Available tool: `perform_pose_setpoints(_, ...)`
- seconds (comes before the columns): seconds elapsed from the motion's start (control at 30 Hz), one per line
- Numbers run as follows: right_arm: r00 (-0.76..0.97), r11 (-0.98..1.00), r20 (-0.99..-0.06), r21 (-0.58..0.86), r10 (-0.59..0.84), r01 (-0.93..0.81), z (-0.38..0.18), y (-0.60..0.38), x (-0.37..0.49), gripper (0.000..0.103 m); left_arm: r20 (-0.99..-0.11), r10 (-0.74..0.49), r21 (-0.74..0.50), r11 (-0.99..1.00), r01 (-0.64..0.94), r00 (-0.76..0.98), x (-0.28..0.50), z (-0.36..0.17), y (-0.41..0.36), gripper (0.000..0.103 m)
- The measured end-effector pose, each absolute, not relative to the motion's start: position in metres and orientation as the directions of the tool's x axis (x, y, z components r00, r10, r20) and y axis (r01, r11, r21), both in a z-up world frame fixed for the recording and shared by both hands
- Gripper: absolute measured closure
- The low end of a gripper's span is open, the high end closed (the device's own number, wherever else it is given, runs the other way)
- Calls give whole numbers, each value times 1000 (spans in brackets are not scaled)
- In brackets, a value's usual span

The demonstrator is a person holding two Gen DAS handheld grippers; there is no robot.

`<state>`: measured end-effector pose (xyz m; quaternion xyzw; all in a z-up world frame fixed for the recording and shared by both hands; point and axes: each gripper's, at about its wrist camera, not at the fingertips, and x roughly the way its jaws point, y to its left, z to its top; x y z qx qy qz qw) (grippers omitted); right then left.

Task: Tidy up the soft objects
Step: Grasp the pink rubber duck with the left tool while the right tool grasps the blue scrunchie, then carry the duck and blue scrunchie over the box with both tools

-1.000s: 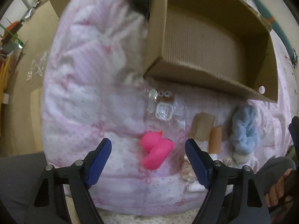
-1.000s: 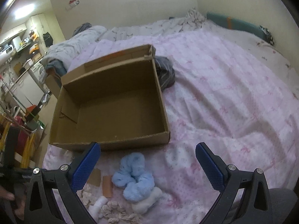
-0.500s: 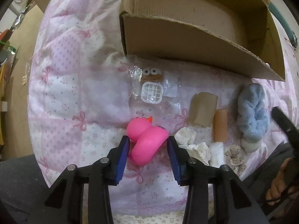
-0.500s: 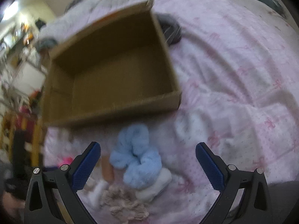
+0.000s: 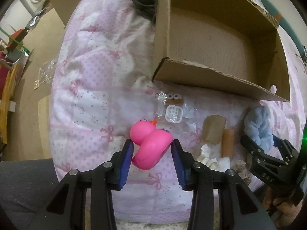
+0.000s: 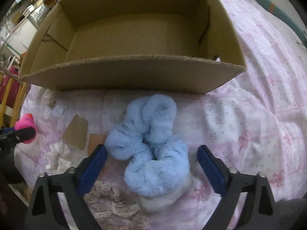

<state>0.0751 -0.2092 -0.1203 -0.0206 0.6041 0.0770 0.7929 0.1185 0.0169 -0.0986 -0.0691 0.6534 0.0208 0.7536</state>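
Pink duck [image 5: 150,146] now lifted, clamped in left gripper [image 5: 151,153]; right gripper [image 6: 151,164] lower, wide open astride blue fluffy scrunchie [image 6: 147,143].

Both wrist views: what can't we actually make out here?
- Left wrist: underside of the pink duck hidden by the left gripper fingers; lifted or resting, cannot tell.
- Right wrist: white item under the blue fluffy scrunchie mostly covered; type unclear.
- Right wrist: lace piece cut by a finger of the right gripper.
- Left wrist: cardboard box near inside wall hidden.
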Motion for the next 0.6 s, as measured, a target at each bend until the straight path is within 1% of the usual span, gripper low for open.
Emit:
perform_pose_setpoints(0.07, 245, 985, -964, 62, 100, -161, -126, -203, 74, 19, -987, -51, -70, 990, -125, 154, 118, -95, 18, 66)
perform_pose_setpoints(0.1, 242, 984, -965, 57, 98, -169, -129, -201, 74, 27, -986, -50, -70, 990, -125, 157, 122, -98, 26, 66)
perform_pose_setpoints(0.13, 243, 983, -966, 50, 93, -177, -130, -198, 73, 38, -986, -48, -69, 990, -125, 162, 122, -98, 25, 66)
perform_pose_setpoints(0.17, 246, 982, -965, 45, 91, -183, -130, -196, 72, 45, -985, -49, -69, 990, -122, 165, 122, -97, 25, 66)
perform_pose_setpoints(0.2, 247, 981, -965, 46, 92, -186, -129, -194, 71, 56, -985, -49, -70, 990, -119, 168, 120, -97, 27, 66)
perform_pose_setpoints(0.23, 251, 981, -963, 51, 98, -187, -129, -191, 70, 62, -984, -49, -70, 991, -116, 169, 118, -98, 28, 66)
perform_pose_setpoints(0.33, 258, 979, -958, 76, 124, -189, -128, -183, 65, 68, -984, -43, -63, 992, -109, 174, 118, -96, 28, 66)
perform_pose_setpoints(0.43, 264, 976, -955, 83, 135, -201, -115, -187, 64, 75, -984, -39, -60, 991, -117, 175, 118, -97, 29, 66)
perform_pose_setpoints(0.6, 309, 968, -934, 114, 181, -223, -91, -188, 55, 80, -983, -32, -55, 991, -125, 178, 117, -97, 32, 66)
